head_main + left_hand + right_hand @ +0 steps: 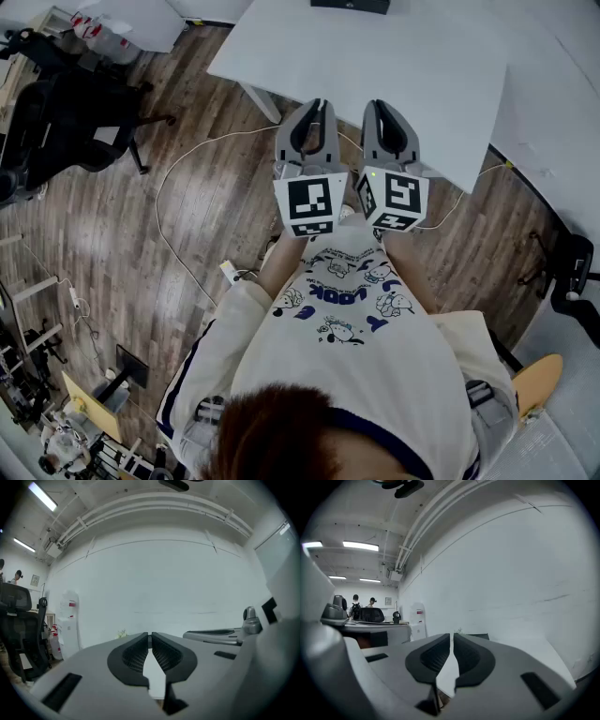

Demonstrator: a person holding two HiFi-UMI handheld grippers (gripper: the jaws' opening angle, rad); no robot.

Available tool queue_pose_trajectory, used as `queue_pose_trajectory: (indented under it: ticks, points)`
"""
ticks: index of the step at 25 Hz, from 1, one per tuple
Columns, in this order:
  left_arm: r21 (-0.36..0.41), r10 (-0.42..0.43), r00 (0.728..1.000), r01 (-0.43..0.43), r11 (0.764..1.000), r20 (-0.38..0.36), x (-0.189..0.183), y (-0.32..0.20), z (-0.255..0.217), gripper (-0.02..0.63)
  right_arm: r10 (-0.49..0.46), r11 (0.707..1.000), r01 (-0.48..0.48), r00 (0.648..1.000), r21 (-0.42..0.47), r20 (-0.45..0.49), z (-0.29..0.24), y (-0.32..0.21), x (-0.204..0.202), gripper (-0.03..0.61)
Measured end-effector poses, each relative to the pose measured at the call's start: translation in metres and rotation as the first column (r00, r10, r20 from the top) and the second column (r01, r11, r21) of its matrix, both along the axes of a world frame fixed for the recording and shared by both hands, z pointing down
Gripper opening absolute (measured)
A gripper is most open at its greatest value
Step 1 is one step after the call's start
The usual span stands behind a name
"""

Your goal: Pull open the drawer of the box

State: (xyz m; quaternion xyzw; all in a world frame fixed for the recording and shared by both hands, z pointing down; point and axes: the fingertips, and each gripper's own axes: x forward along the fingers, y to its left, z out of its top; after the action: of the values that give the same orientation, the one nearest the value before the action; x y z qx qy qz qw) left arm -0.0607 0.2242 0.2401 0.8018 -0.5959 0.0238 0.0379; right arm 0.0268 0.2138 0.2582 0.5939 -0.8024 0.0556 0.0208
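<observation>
No drawer box can be made out for certain; only a dark object point(349, 5) lies at the far edge of the white table point(394, 66), cut off by the frame. The person holds both grippers side by side in front of the chest, pointing toward the table. In the head view my left gripper point(309, 105) hangs over the floor beside the table's corner. My right gripper point(382, 105) reaches over the table's near edge. Both are shut with nothing between the jaws, as the left gripper point(150, 633) and right gripper point(452, 634) show in their own views.
A black office chair point(66, 112) stands at the left on the wooden floor. A white cable point(169, 234) loops across the floor to a plug near the person's feet. A white wall fills both gripper views. Two people point(363, 603) stand far off.
</observation>
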Motion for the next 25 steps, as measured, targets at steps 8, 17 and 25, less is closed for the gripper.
queue_pose_trajectory:
  ticks: [8, 17, 25]
  points:
    - [-0.001, 0.002, 1.0, -0.002, 1.0, -0.004, -0.004, -0.001, 0.001, 0.035, 0.001, 1.0, -0.001, 1.0, -0.001, -0.002, 0.0, 0.0, -0.005, 0.044]
    - [-0.008, 0.013, 1.0, -0.013, 1.0, -0.01, -0.014, -0.012, 0.005, 0.035, 0.033, 0.999, -0.033, 0.999, -0.01, 0.007, 0.006, -0.012, -0.009, 0.044]
    - [-0.004, 0.033, 0.999, -0.033, 0.999, -0.007, -0.033, -0.026, 0.007, 0.035, 0.053, 0.999, -0.053, 0.999, -0.011, 0.01, 0.011, -0.023, -0.027, 0.044]
